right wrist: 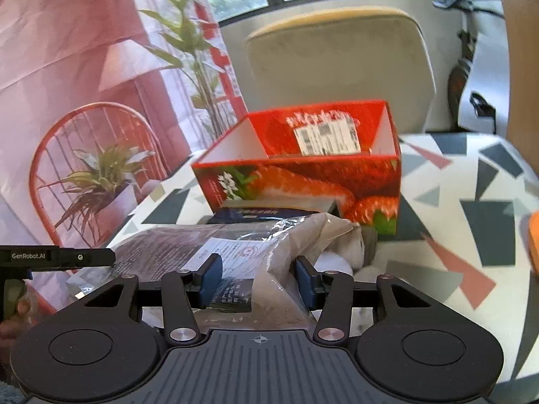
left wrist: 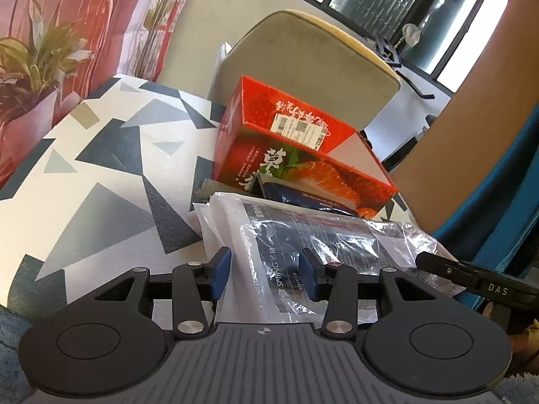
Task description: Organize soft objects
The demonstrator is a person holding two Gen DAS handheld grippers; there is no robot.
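A clear plastic bag with dark folded fabric and a printed label (left wrist: pixel 303 245) lies on the patterned table in front of a red strawberry box (left wrist: pixel 296 155). My left gripper (left wrist: pixel 266 272) is open, its blue pads either side of the bag's near edge. In the right wrist view the same bag (right wrist: pixel 235 245) lies before the open-topped red box (right wrist: pixel 303 168). My right gripper (right wrist: pixel 257 281) is open around the bag's crumpled right end. A dark blue packet (right wrist: pixel 256 213) lies between bag and box.
The table (left wrist: pixel 101 181) has a white cloth with grey and dark triangles. A beige chair (right wrist: pixel 340 67) stands behind the box. A potted plant (right wrist: pixel 101 178) and red wire chair stand at the left. An orange object (right wrist: pixel 534 239) shows at the right edge.
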